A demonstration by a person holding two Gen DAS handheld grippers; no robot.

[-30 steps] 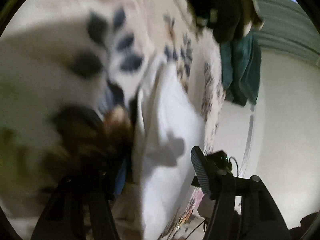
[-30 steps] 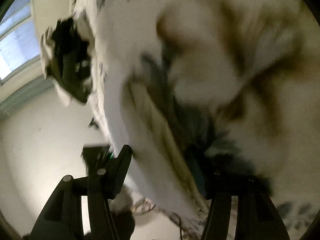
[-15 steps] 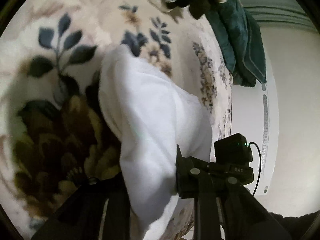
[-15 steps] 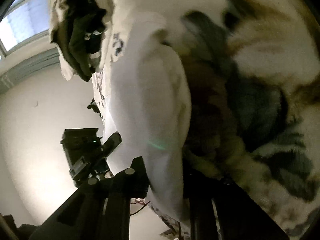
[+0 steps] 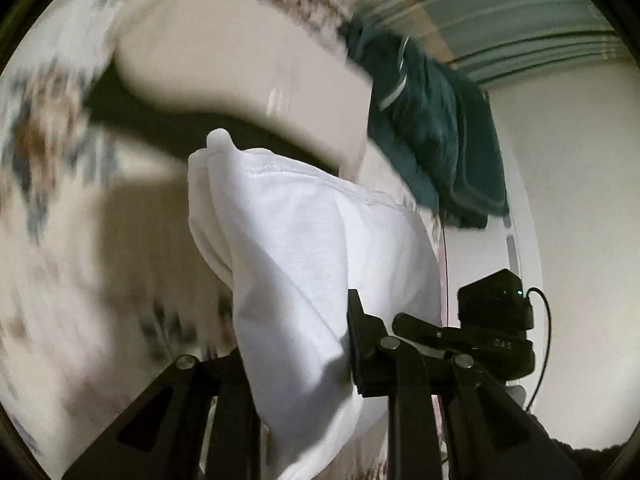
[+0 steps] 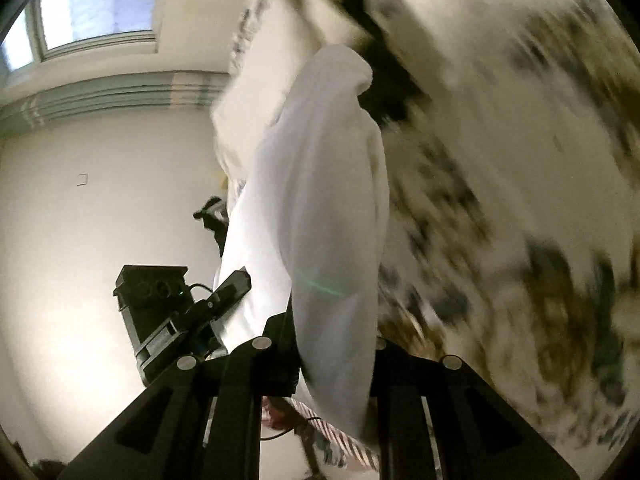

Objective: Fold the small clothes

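A small white garment (image 5: 320, 256) hangs bunched between the fingers of my left gripper (image 5: 296, 356), which is shut on it. The same white garment (image 6: 320, 208) is pinched in my right gripper (image 6: 332, 348), also shut on it. Both grippers hold it lifted off the floral bedspread (image 6: 500, 160), which also shows blurred in the left wrist view (image 5: 52, 200). The other gripper shows in each view: the right one (image 5: 496, 332) and the left one (image 6: 176, 312).
A dark green cloth (image 5: 436, 148) hangs over the bed's edge at upper right. A pale pillow or cushion (image 5: 240, 68) lies behind the garment. A white wall (image 6: 80, 200) and a window (image 6: 92, 8) are to the left.
Both grippers closed on the white garment and lifted it up off the bedspread; the views swung upward toward the wall and the bed's edge.
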